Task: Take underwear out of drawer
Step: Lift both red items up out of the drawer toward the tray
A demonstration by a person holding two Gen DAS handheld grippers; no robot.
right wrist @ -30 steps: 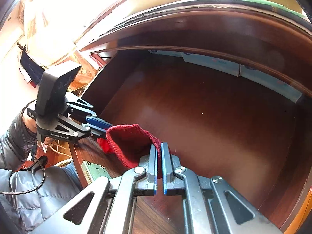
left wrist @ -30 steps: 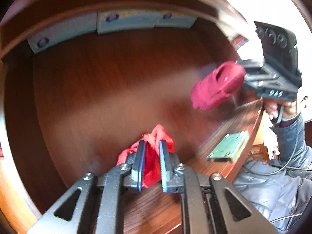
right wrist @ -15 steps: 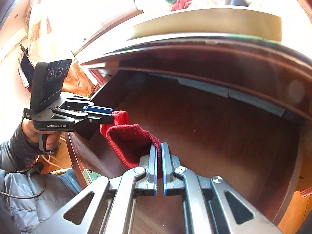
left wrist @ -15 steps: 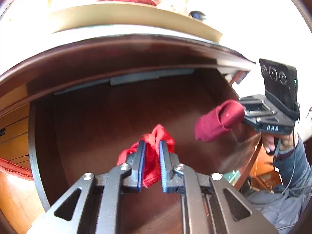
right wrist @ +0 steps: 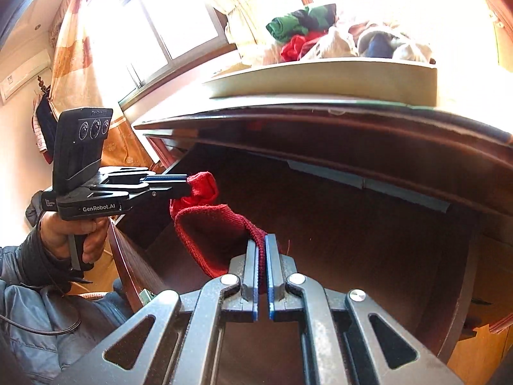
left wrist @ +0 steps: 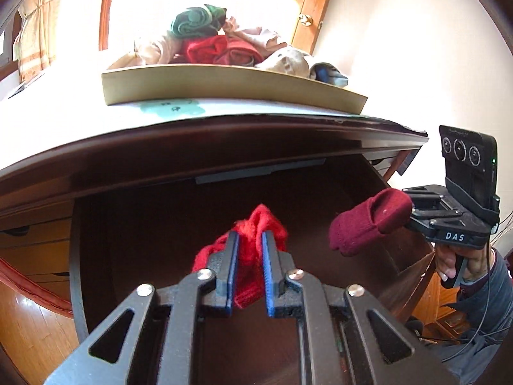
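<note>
The red underwear (right wrist: 211,234) is soft, light and floppy – I pinch one end tight in my left gripper (left wrist: 250,256) and the other end in my right gripper (right wrist: 261,256), and it hangs over the open drawer (right wrist: 352,224).

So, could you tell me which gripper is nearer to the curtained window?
Left. The left gripper hangs over the drawer's window-side edge; the right gripper is over its middle, farther from the window.
</note>
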